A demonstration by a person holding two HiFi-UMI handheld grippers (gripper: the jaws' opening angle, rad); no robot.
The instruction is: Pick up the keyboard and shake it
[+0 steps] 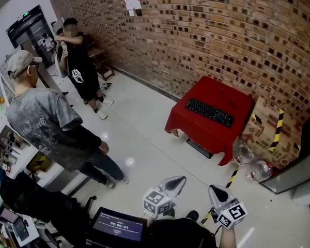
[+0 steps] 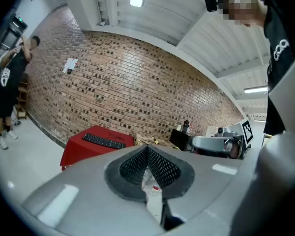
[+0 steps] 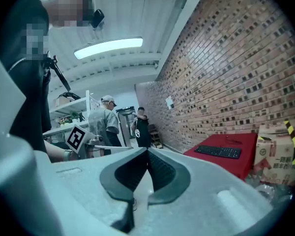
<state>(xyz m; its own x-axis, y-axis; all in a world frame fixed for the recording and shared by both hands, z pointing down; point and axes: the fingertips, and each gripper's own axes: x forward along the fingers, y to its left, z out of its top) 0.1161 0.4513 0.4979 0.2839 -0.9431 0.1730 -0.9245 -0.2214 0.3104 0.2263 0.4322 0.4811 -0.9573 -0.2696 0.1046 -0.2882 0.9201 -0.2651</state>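
A black keyboard [image 1: 209, 112] lies flat on a low table draped in red cloth [image 1: 232, 97] by the brick wall, well ahead of me. It also shows small and far in the left gripper view, keyboard [image 2: 103, 141], and in the right gripper view, keyboard [image 3: 218, 152]. My left gripper [image 1: 182, 179] and right gripper [image 1: 211, 188] hang close to my body at the bottom of the head view, far from the table. Both are shut with nothing between the jaws; left gripper [image 2: 147, 147], right gripper [image 3: 147, 150].
Two people stand at the left, a person in a grey shirt [image 1: 46, 125] and a person in black [image 1: 80, 68]. A cardboard box [image 1: 268, 130] and clear bottles [image 1: 245, 154] sit right of the table. A screen [image 1: 118, 225] is at my feet. Shelves line the left wall.
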